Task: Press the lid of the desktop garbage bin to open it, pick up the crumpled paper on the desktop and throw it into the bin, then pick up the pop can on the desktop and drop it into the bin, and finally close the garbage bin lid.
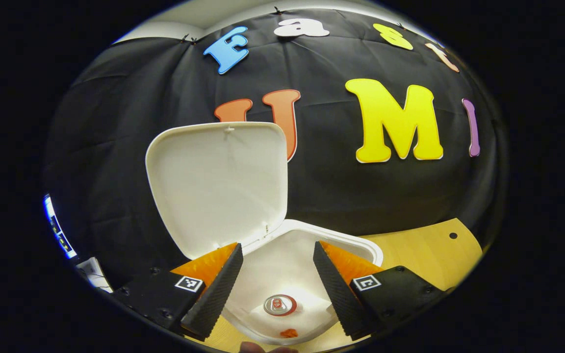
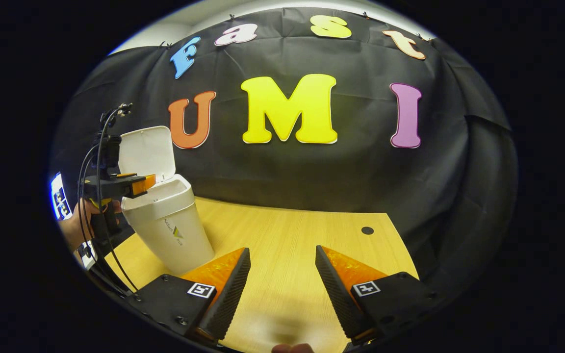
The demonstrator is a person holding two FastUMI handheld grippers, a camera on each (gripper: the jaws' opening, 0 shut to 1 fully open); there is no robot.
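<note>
Can [image 1: 280, 305] inside open bin [image 1: 356, 245] | left tongs [image 1: 275, 252] released above | right tongs [image 2: 282, 257] released over table [image 2: 287, 230]

I read even, moderate overhead lighting; both views stay sharp centrally, bend strongly at edges, with soft shadows near the desk [image 2: 287, 235].

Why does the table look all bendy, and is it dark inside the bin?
In the right gripper view the fisheye lens curves the table edge and tilts the bin; in the left gripper view the bin's inside is bright and sharp, so the pop can shows clearly between the open left gripper.
</note>
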